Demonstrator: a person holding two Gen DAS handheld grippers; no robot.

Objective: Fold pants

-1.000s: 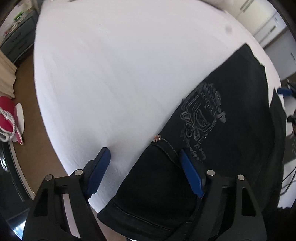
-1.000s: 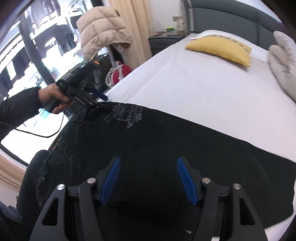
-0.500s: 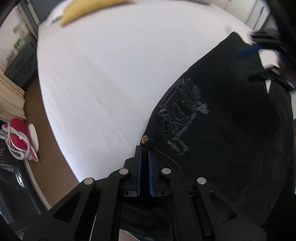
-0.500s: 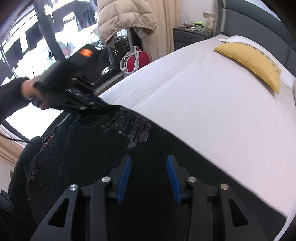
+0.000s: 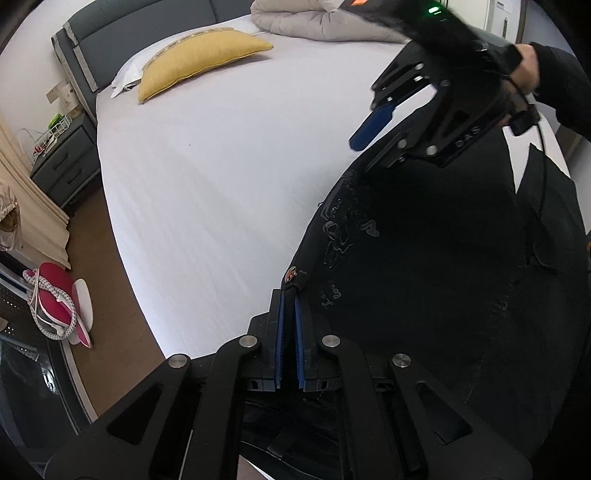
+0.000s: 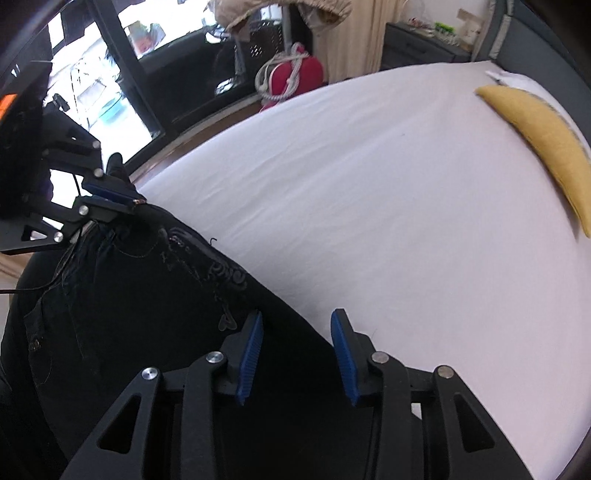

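- Left wrist view: the left gripper [image 5: 289, 295] had its blue pads pressed together on the waistband edge of the black pants [image 5: 424, 266], just below a copper rivet [image 5: 291, 273].
- The pants lay on the right side of the white bed sheet [image 5: 229, 177], with a pale printed design [image 5: 343, 232] showing near the edge facing the bare sheet.
- The right gripper [image 5: 373, 123] hung above the far part of the pants, one blue pad showing, held by a hand [image 5: 526, 70] in a dark sleeve; its second pad was hidden from this side.
- A yellow pillow [image 5: 199, 55] lay near the grey headboard [image 5: 110, 26], beside a folded beige duvet [image 5: 314, 22]; a red and white item [image 5: 59, 299] sat on the floor by the bed.
- Right wrist view: the right gripper [image 6: 297, 332] stood with its blue pads apart, not quite wide open, over the edge of the pants [image 6: 147, 314]; whether the pads touched the cloth could not be told.
- At left, the left gripper [image 6: 129, 197] pinched the waistband corner, lifting it a little off the sheet [image 6: 388, 203].
- The yellow pillow [image 6: 543, 140] lay at the far right, and dark window frames [image 6: 122, 62] filled the background.
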